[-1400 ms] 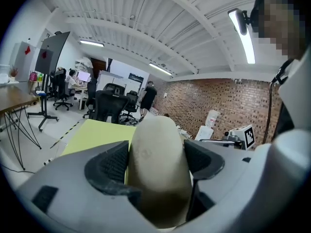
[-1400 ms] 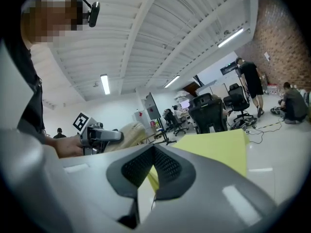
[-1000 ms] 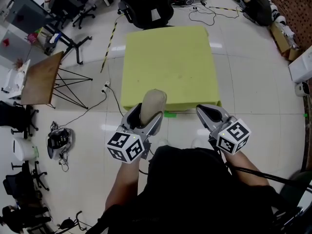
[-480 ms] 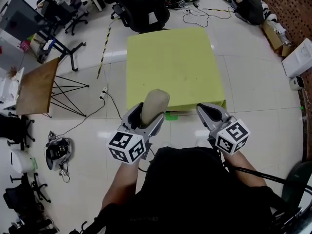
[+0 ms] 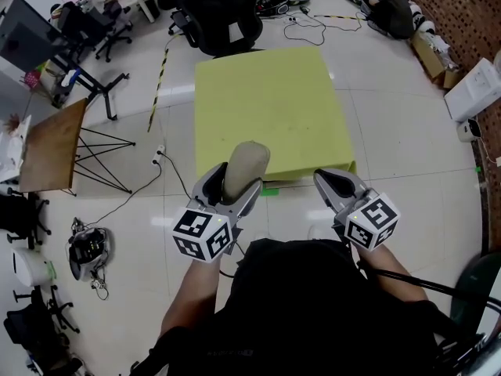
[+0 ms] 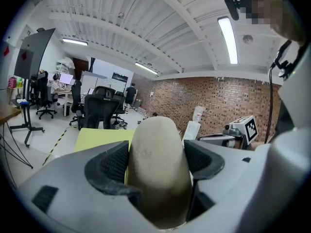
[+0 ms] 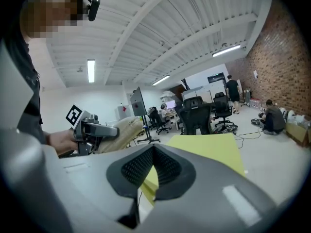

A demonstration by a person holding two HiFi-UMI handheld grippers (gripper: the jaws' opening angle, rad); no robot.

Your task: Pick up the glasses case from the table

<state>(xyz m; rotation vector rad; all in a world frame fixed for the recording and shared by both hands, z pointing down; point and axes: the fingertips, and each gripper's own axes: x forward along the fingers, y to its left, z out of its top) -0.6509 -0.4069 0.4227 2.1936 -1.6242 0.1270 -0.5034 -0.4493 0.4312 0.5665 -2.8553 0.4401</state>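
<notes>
Left gripper [image 5: 235, 185] clenched on the case [image 5: 246, 163]: beige, rounded, standing on end between the fingers [image 6: 114, 162]. Both ribbed pads press its flanks, and its domed top pokes out past the fingertips. Case is clear of the table [image 5: 270, 104], carried in the air, and sits over the table's near edge in the head view. Table top is yellow-green and lies beyond both sets of fingertips. Right gripper [image 5: 332, 182] is level with the left and well apart from it, to the right of the case. Its fingers are closed together with nothing between them, pads meeting at the tips; in the right gripper view a sliver of table corner shows through the gap lower down. In that same view the left gripper and the tilted case show off to the left of the right fingers. Person [image 5: 313, 304] in black sits behind both grippers. Far past the fingertips, beyond the table: black chair [image 5: 223, 10], cables [image 5: 321, 23] on the pale floor [image 5: 407, 131]. Left of the left fingers, well apart: brown board [image 5: 51, 141] on thin black legs. Brick wall [image 6: 218, 98] ahead and right of the left fingers in the left gripper view
</notes>
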